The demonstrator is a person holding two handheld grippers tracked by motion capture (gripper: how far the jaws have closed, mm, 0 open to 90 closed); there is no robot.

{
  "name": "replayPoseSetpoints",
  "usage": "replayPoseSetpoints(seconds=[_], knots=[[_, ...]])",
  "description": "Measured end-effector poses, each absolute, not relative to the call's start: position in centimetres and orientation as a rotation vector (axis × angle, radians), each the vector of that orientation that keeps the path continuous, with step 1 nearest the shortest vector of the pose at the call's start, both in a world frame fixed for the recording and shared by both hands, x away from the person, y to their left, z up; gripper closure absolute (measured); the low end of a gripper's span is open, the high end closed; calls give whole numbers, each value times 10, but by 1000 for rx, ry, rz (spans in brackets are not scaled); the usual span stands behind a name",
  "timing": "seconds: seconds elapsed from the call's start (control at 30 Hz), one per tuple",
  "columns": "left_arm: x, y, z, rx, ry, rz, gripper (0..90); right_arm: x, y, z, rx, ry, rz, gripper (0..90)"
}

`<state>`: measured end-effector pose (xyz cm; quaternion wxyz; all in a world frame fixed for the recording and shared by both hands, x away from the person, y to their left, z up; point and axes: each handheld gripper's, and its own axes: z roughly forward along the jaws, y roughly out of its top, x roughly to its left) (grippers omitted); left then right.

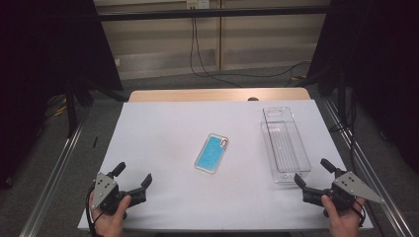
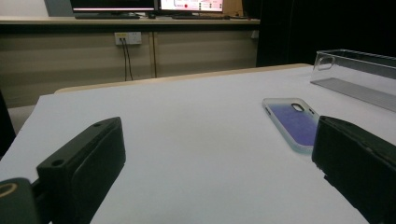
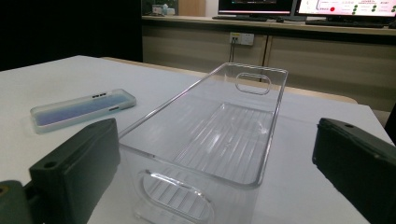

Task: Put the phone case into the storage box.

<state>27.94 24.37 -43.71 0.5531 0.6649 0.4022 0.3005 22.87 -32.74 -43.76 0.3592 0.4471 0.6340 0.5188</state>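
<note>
1. A person stands at the near side of the table (image 1: 163,123) with a set of tongs in each hand.
2. The left tongs (image 1: 132,177) sit at the near left corner. They are wide open and hold nothing.
3. The right tongs (image 1: 312,174) sit at the near right corner. They are wide open too, with nothing in them.
4. A phone case (image 1: 211,153) with a blue inside lies flat in the middle of the table. It is well apart from both tongs.
5. A clear plastic box (image 1: 285,144) stands on the right side of the table, open side up. It has nothing in it.
6. The near end of the box is just in front of the right tongs, close but not touching. In the right gripper view the box (image 3: 219,130) sits between the two black jaws.
7. In the left gripper view the phone case (image 2: 292,122) lies ahead and to the right.
8. I think the tongs are wide open so they are ready to grab.
9. My guess is the case will go into the box, as the box lies open and waiting.
</note>
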Motion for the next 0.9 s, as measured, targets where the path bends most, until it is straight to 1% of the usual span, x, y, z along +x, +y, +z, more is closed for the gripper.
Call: replayPoseSetpoints(seconds=[0.6, 0.9], knots=[[277, 238, -437, 1594, 948, 685, 28, 230, -326, -438, 1141, 1642, 1359, 6], [274, 235, -435, 1593, 916, 664, 28, 229, -324, -436, 1117, 1654, 1342, 5]])
